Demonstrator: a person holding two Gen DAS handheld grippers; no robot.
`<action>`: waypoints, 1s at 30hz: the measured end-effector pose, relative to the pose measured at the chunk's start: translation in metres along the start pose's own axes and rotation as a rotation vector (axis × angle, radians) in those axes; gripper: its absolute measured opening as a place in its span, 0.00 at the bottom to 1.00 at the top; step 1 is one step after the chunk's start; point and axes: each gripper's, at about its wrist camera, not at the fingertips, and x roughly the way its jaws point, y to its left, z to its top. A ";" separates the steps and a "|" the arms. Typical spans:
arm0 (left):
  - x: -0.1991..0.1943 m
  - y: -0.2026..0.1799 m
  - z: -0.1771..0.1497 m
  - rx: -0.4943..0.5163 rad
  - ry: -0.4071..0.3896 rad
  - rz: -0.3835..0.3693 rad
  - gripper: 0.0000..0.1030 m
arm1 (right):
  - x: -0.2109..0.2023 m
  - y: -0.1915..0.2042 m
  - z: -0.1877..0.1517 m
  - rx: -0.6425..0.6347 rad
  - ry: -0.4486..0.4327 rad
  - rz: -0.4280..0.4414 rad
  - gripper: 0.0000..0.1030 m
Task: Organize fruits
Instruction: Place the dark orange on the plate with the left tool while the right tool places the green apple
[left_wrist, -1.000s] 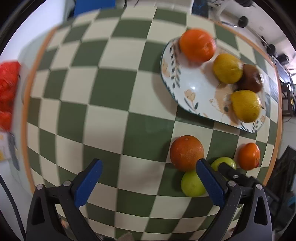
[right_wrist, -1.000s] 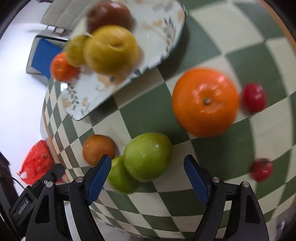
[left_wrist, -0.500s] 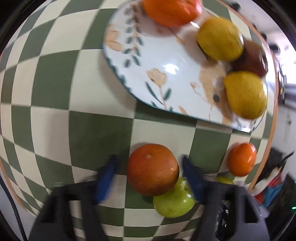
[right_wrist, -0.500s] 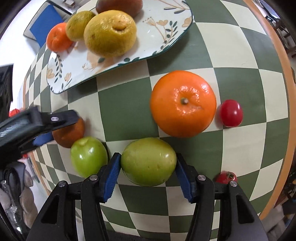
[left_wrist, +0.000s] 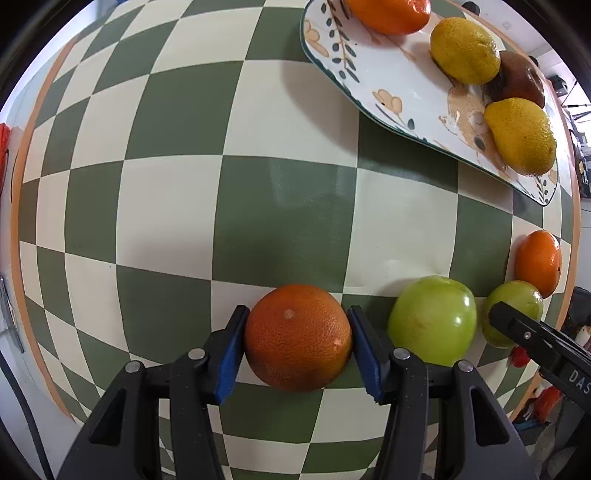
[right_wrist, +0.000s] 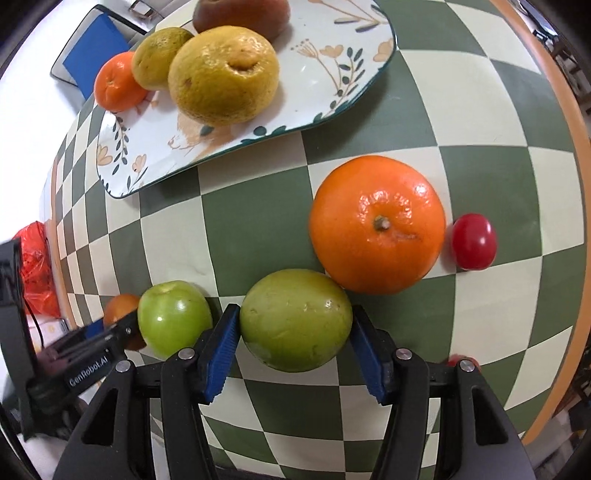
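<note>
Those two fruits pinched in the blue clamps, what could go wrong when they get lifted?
The right gripper grips a green fruit that seems to touch the big orange, so lifting may nudge it towards the small red fruit. The left gripper pinches a round, dark orange with narrow pads; it might slip. On the plate fruits crowd one end, so newcomers may bump them.

A home-style dining table set up in a work or lab room

A green-and-cream checked cloth (left_wrist: 280, 206) covers the table, with a floral plate (right_wrist: 325, 62) of fruit on it. Beyond the edge are a red bag (right_wrist: 35, 266), a blue-seated chair (right_wrist: 92, 48) and, far right in the left view, dark equipment stands (left_wrist: 576, 107).
</note>
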 end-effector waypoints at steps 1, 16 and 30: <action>0.000 -0.001 -0.001 0.003 -0.006 0.007 0.50 | 0.003 0.001 0.001 0.003 0.004 0.003 0.60; -0.076 -0.007 0.022 0.008 -0.128 -0.094 0.49 | -0.030 0.016 -0.008 -0.012 -0.101 0.072 0.57; -0.091 0.001 0.172 -0.014 0.012 -0.178 0.49 | -0.039 0.077 0.086 -0.022 -0.171 0.183 0.57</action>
